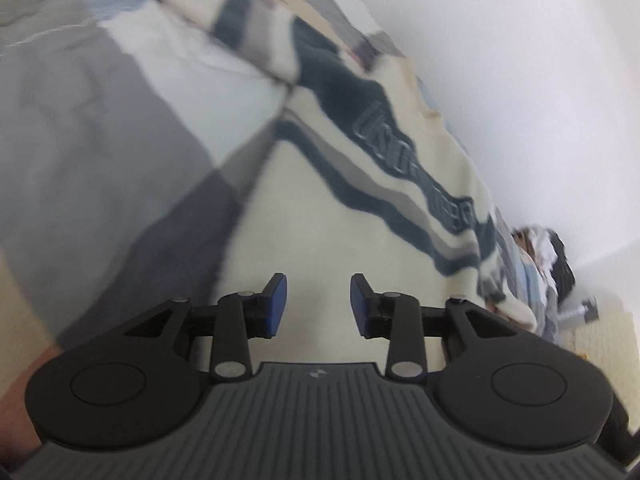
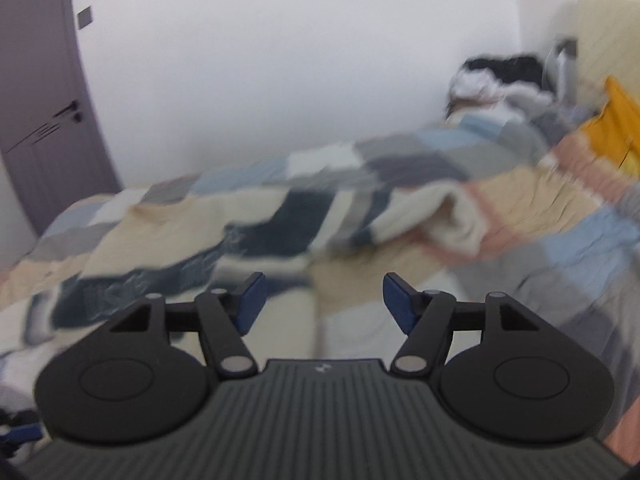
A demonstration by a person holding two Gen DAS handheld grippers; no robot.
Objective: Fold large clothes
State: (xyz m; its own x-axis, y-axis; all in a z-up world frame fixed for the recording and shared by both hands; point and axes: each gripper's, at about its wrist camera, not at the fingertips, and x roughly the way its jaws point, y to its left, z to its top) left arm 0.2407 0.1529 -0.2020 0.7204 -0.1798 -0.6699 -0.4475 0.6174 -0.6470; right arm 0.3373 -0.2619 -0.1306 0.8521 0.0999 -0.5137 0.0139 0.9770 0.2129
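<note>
A cream sweater (image 1: 320,208) with dark blue and grey chest stripes and raised lettering lies spread on a patchwork bedspread (image 1: 100,128). My left gripper (image 1: 319,304) is open and empty, just above the sweater's cream lower body. In the right wrist view the sweater (image 2: 248,232) lies across the bed, one cream sleeve (image 2: 452,216) bunched at the right. My right gripper (image 2: 323,302) is open and empty, above the sweater's near edge.
A white wall (image 2: 280,60) runs along the far side of the bed. A pile of other clothes (image 2: 500,84) sits at the bed's far end, also in the left wrist view (image 1: 548,252). A grey door (image 2: 40,100) is at left, a yellow pillow (image 2: 616,120) at right.
</note>
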